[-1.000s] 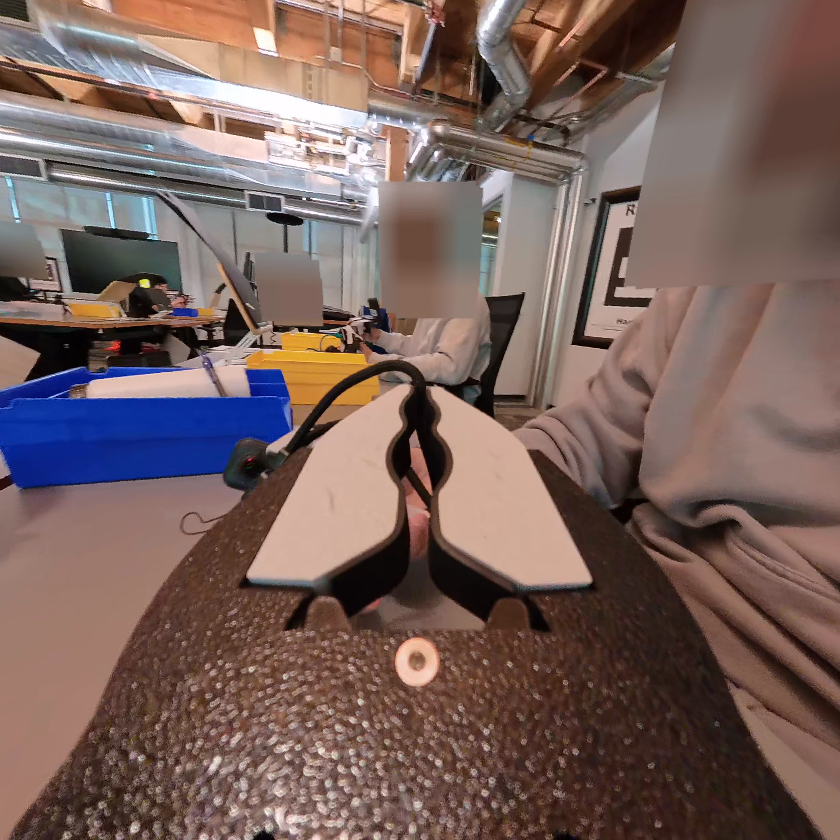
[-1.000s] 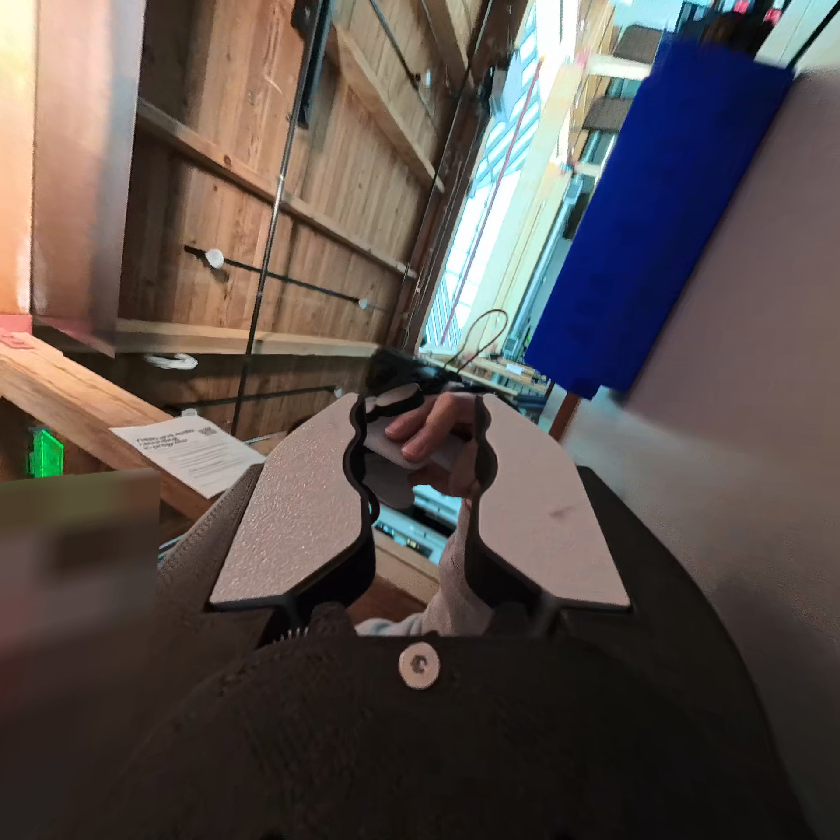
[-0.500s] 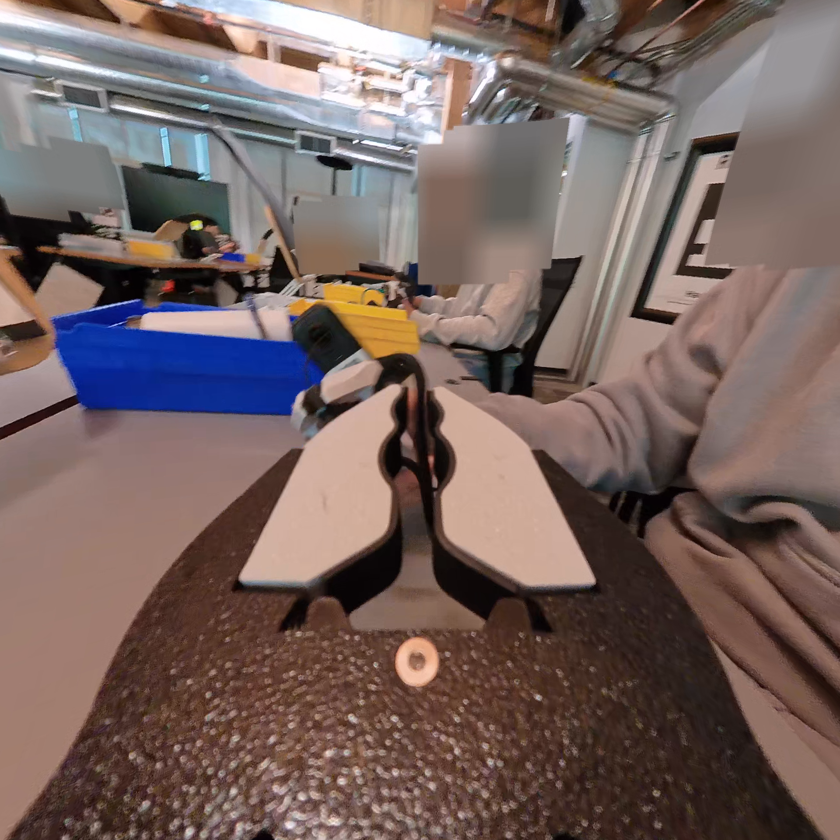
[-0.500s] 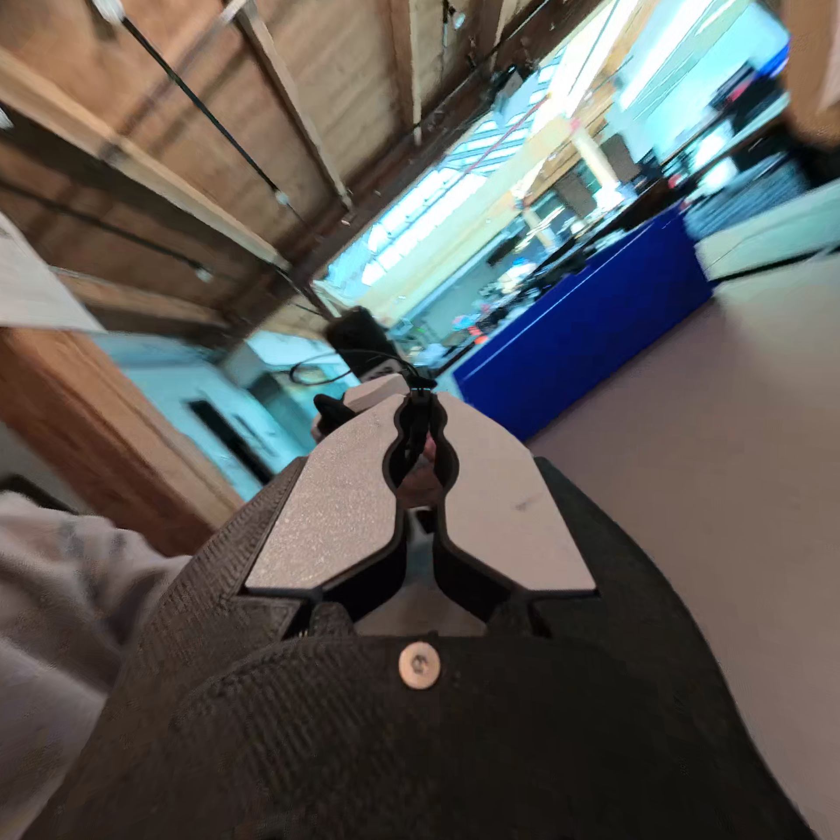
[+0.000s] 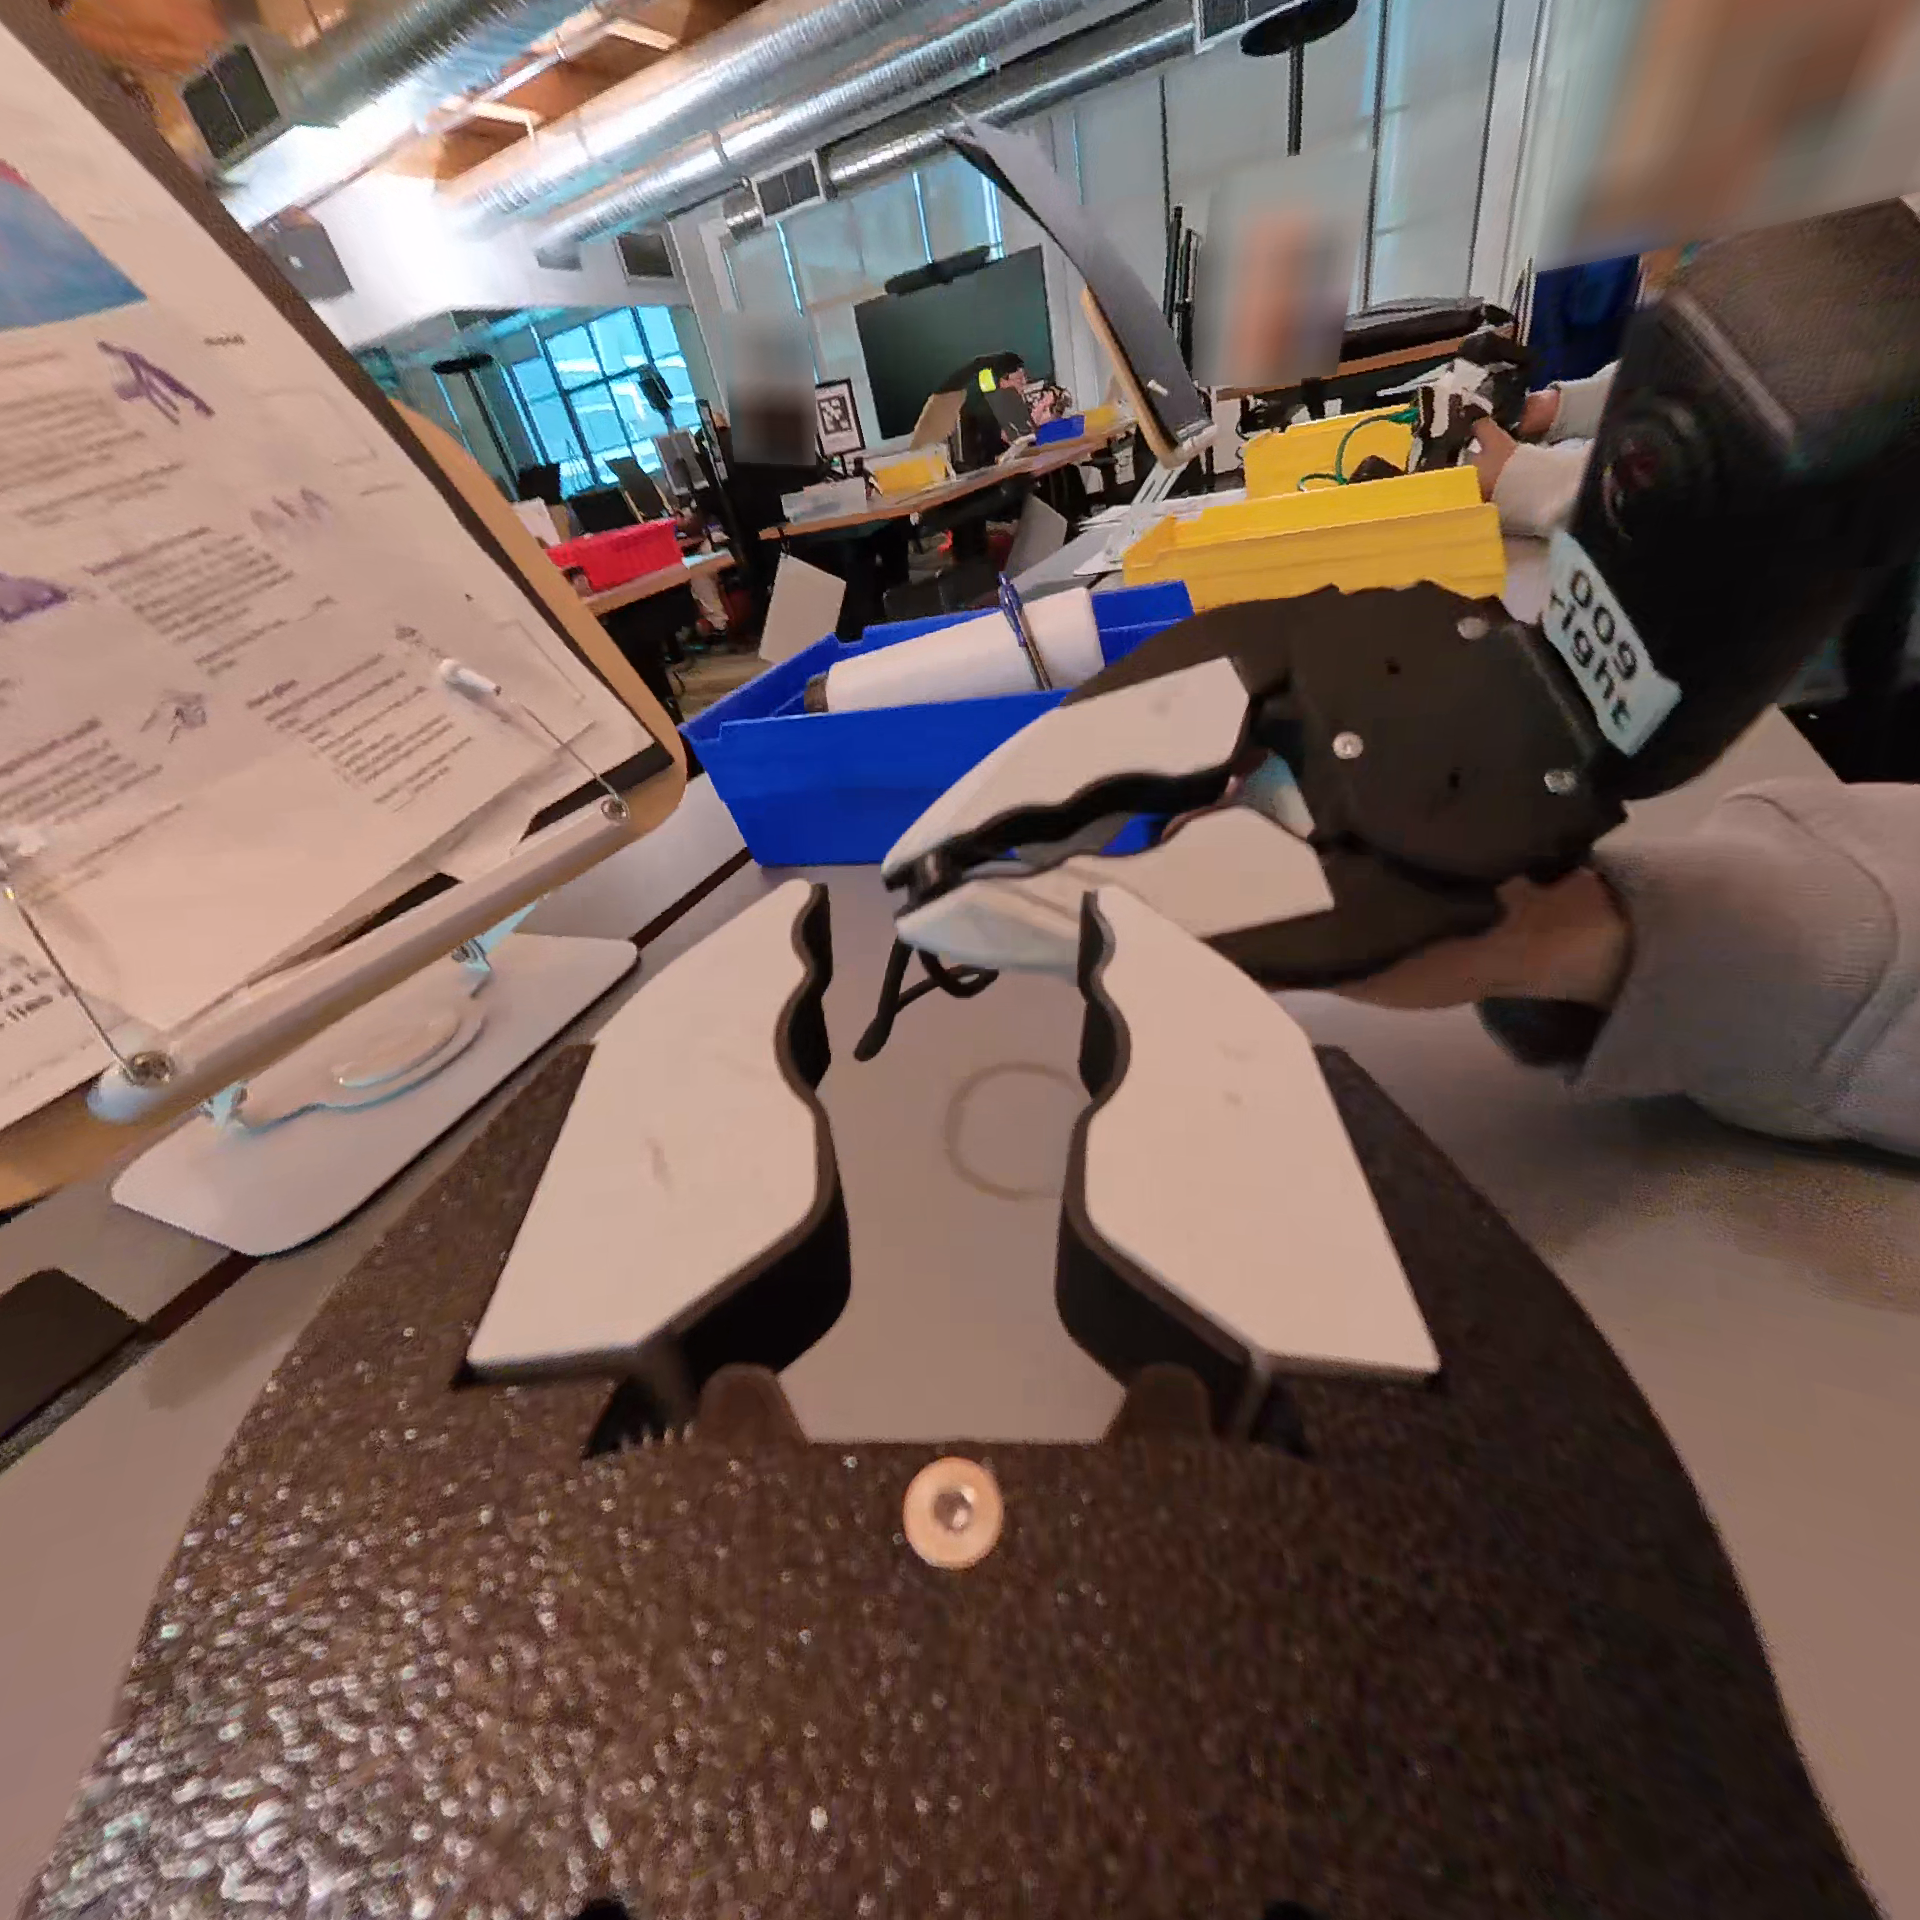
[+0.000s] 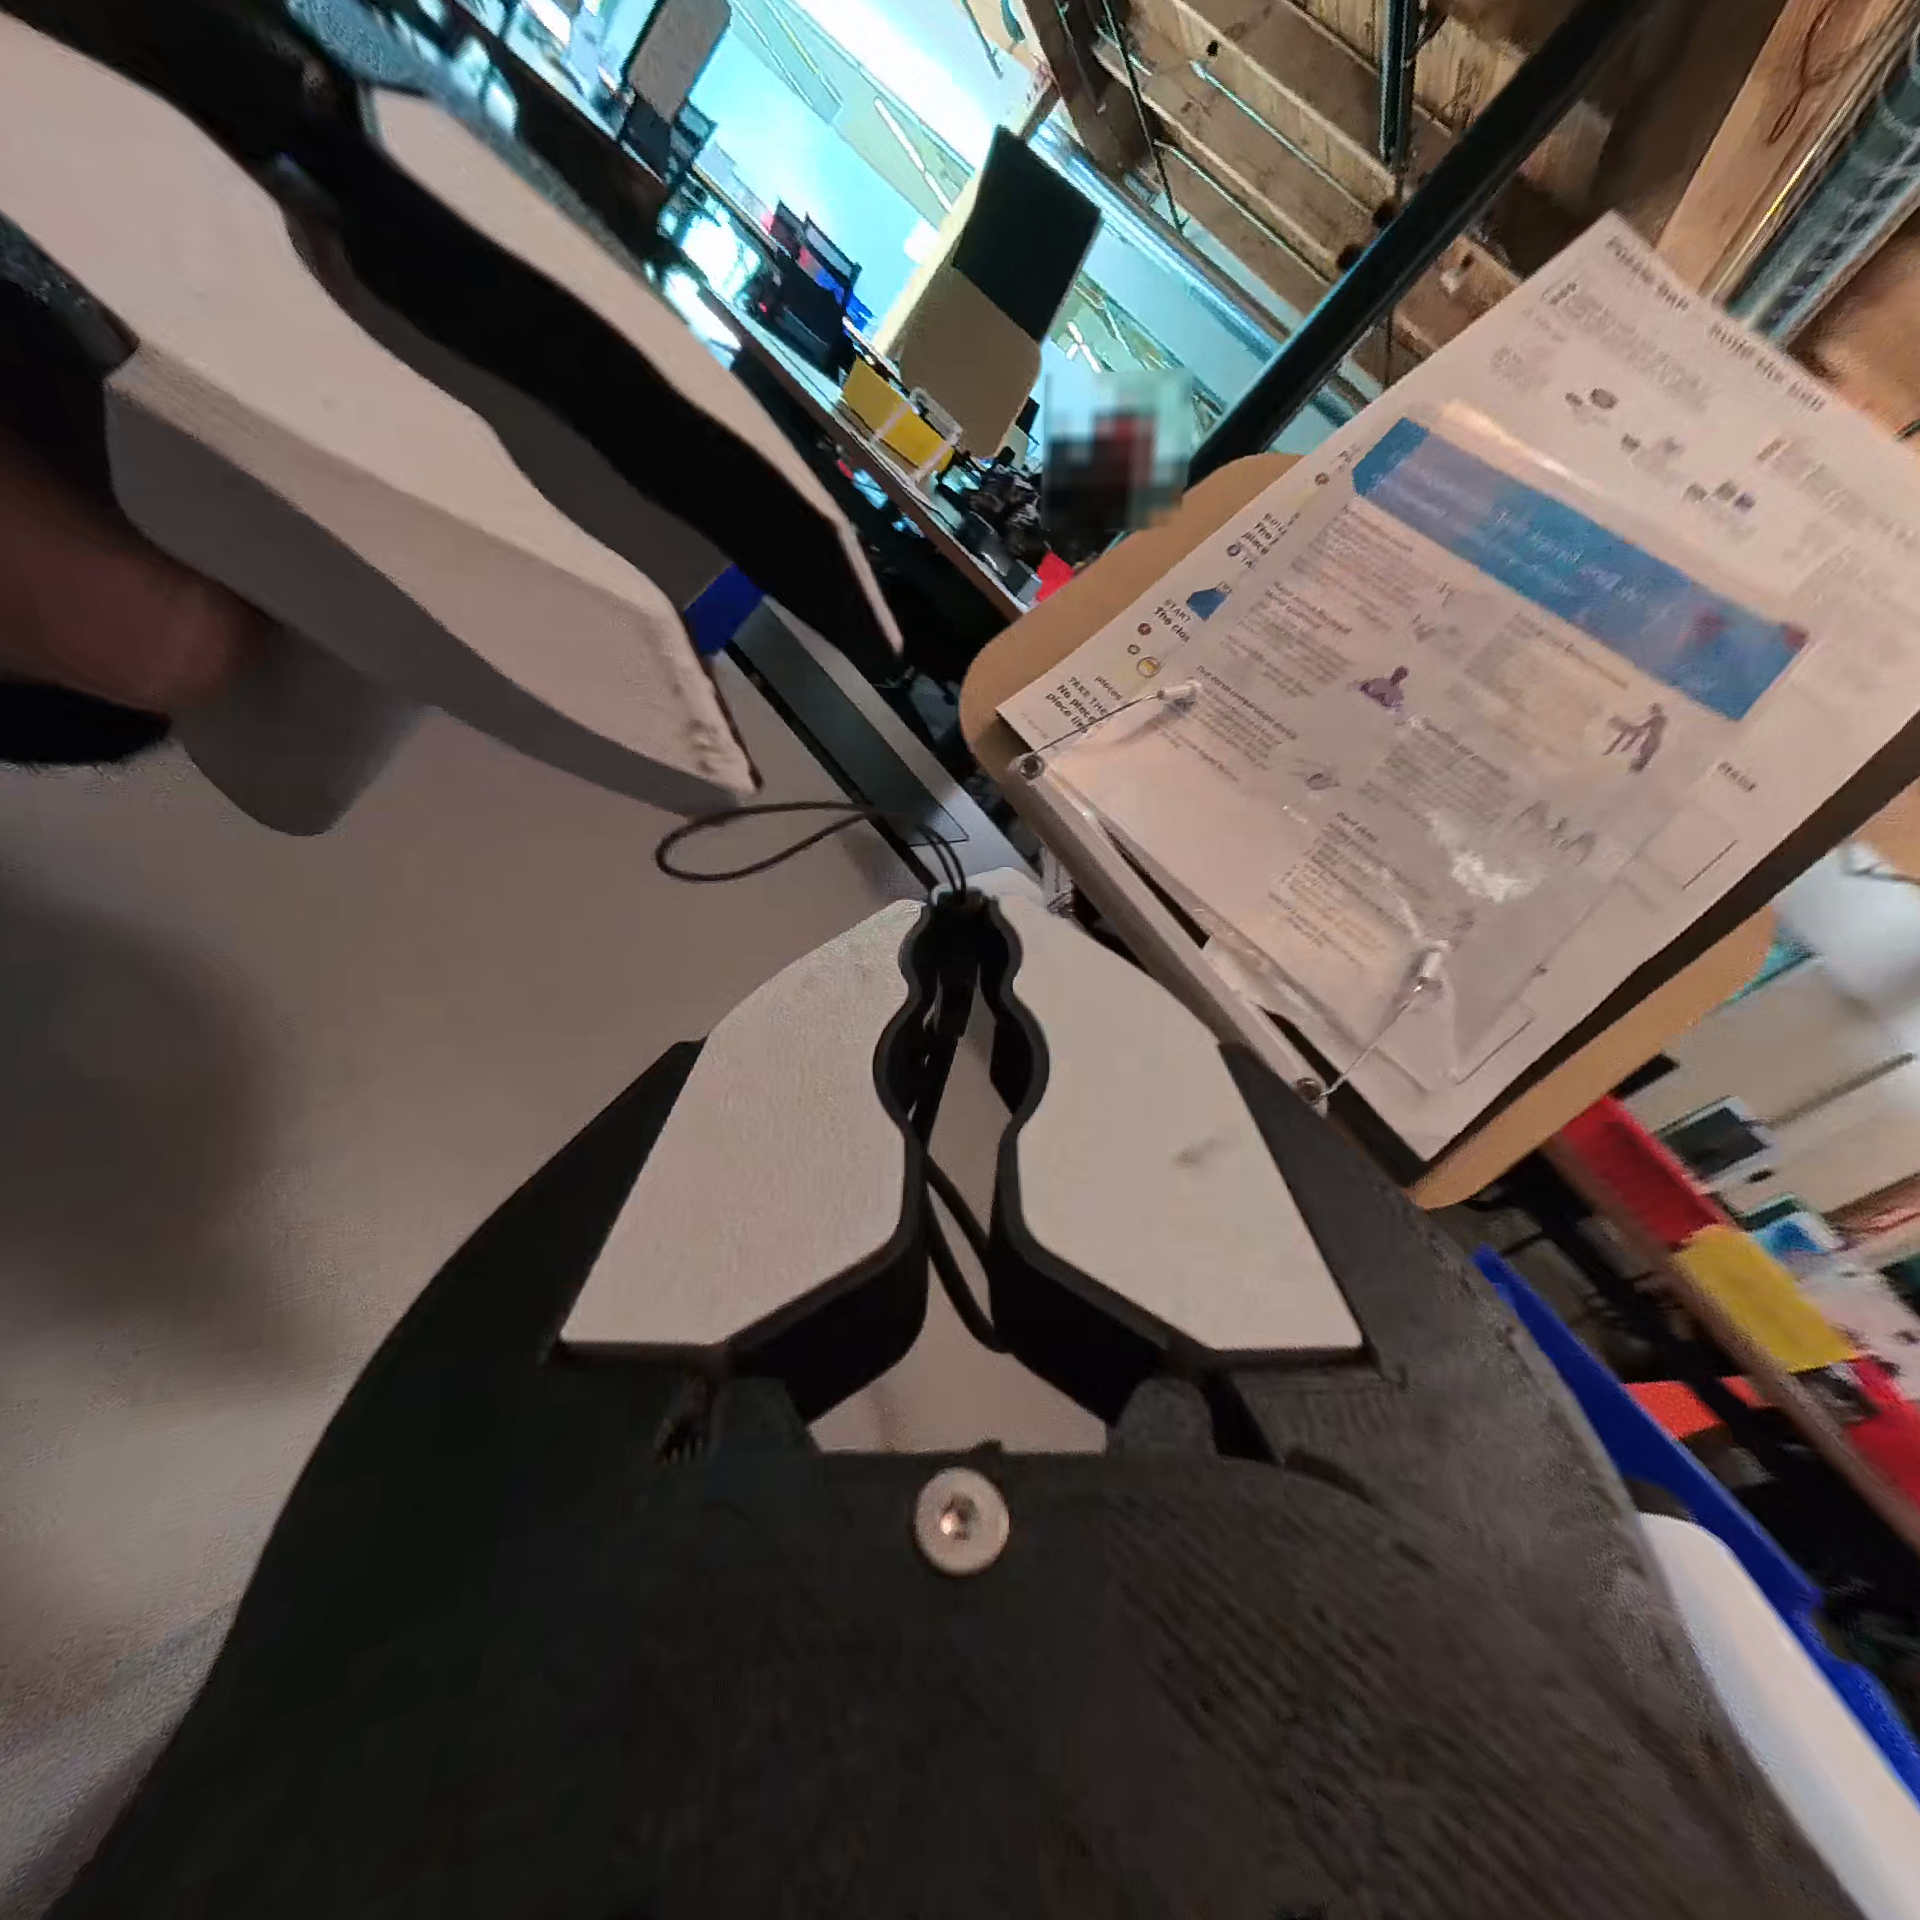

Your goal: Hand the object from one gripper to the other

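Observation:
The object is a thin black cord. In the right wrist view my right gripper [image 6: 958, 916] is shut on it: strands run between the pads and a loop [image 6: 748, 844] sticks out past the tips. In the left wrist view my left gripper [image 5: 951, 930] is open with nothing between its fingers. The right gripper [image 5: 920, 883] comes in from the right just beyond the left fingertips, and the cord [image 5: 902, 1000] hangs from its closed tips. One finger [image 6: 416, 540] of the open left gripper shows at the upper left of the right wrist view, apart from the cord.
A document stand with printed sheets [image 5: 208, 644] stands on the left of the grey table [image 5: 1662, 1299] and also shows in the right wrist view [image 6: 1455, 727]. A blue bin [image 5: 862, 758] with a white roll sits behind, yellow bins [image 5: 1340, 540] farther back. A sleeve [image 5: 1787, 956] is at the right.
The left gripper was shut on the cord and the right was open. The right closed on the cord, then the left opened and let go. Both views have swung round.

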A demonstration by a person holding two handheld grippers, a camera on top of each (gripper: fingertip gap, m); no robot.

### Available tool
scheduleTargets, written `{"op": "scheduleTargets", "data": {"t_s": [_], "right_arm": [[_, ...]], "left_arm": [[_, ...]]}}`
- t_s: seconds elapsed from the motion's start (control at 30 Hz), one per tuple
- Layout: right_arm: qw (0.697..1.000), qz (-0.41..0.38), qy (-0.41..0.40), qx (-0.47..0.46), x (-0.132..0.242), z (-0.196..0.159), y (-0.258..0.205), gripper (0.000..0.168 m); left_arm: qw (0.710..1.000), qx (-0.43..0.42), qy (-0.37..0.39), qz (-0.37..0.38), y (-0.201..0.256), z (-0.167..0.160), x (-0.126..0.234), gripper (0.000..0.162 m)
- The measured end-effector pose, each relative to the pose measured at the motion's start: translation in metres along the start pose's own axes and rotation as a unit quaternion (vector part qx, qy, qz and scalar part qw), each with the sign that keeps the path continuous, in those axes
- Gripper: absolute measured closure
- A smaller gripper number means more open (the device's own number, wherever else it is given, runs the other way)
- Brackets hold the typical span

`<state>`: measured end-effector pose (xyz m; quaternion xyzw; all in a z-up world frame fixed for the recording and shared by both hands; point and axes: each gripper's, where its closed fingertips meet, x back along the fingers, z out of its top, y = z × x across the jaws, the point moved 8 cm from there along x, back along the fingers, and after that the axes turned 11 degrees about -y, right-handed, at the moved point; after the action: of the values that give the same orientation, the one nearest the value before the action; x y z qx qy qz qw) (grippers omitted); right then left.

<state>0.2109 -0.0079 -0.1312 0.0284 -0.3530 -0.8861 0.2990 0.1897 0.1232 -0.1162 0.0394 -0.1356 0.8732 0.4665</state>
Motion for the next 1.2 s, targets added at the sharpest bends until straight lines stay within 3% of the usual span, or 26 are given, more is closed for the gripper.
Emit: {"op": "scheduleTargets", "data": {"t_s": [0.13,0.37,0.47,0.5,0.73,0.87,1.03,1.2], "right_arm": [[0.998,-0.035,-0.016,0.045,-0.001,0.002,-0.002,0.161],[0.983,-0.102,-0.027,0.149,-0.001,0.0,-0.004,0.161],[0.98,-0.109,-0.024,0.164,-0.001,0.002,-0.007,0.161],[0.98,-0.111,-0.022,0.163,-0.001,0.003,-0.007,0.161],[0.997,-0.057,0.012,0.048,0.003,-0.002,0.0,0.161],[0.997,-0.055,0.027,0.043,0.004,0.001,-0.003,0.16],[0.997,-0.019,0.063,-0.042,0.004,0.0,0.001,0.127],[0.994,0.019,0.095,-0.054,0.007,0.001,-0.001,0.127]], "left_arm": [[0.999,-0.021,-0.036,-0.012,0.008,-0.003,-0.007,0.117],[0.988,0.124,-0.044,-0.085,0.009,-0.005,-0.015,0.122],[0.987,0.129,-0.062,-0.076,0.009,-0.01,-0.019,0.152],[0.988,0.125,-0.068,-0.064,0.008,-0.011,-0.019,0.154],[0.99,0.128,-0.051,-0.026,-0.002,-0.013,-0.013,0.162],[0.99,0.137,-0.029,-0.019,-0.007,-0.013,-0.008,0.162],[0.986,0.159,0.019,-0.035,-0.013,-0.011,0.0,0.162],[0.975,0.195,0.083,-0.073,-0.018,-0.008,0.008,0.162]]}}
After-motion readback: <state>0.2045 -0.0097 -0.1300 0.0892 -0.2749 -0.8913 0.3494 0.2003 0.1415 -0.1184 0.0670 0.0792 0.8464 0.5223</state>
